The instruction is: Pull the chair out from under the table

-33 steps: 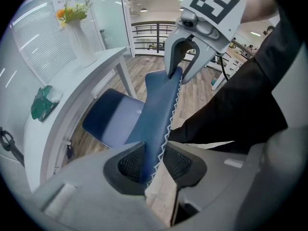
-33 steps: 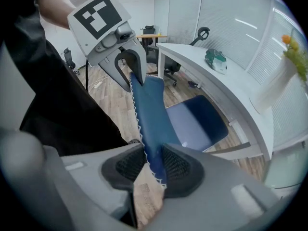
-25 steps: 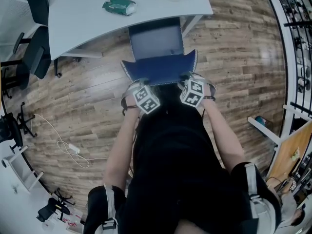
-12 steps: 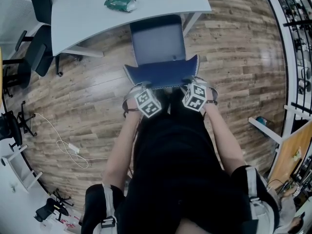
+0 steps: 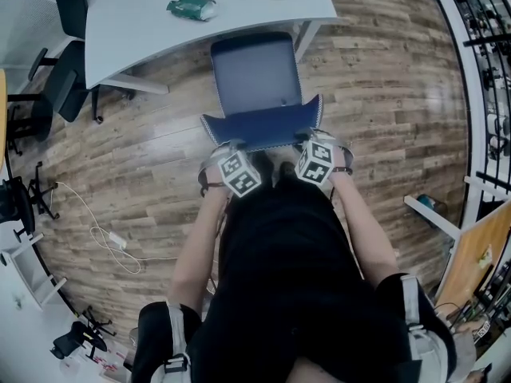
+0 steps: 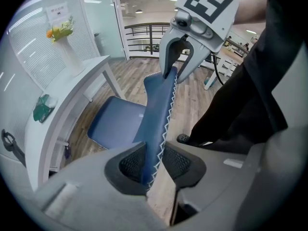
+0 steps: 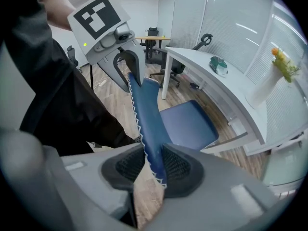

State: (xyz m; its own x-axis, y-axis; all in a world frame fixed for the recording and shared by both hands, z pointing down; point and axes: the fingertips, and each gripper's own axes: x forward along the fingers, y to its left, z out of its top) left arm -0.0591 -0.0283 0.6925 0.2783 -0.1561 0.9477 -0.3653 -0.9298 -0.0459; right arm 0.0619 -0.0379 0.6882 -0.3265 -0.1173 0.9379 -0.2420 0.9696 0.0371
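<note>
My left hand-held gripper (image 6: 153, 163) and right hand-held gripper (image 7: 154, 166) each clamp the top edge of the chair backrest (image 5: 262, 126), which runs crosswise. The tabletop (image 5: 144, 30) lies ahead, so I judge the pull comes straight toward me.

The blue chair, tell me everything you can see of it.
The chair has a flat dark-blue padded seat and a thin blue backrest edged with white zigzag stitching, fabric by the look. It stands upright on the wood floor, seat facing the white table, its far edge near the table's rim. The left claw and the right claw each pinch the backrest's top edge.
</note>
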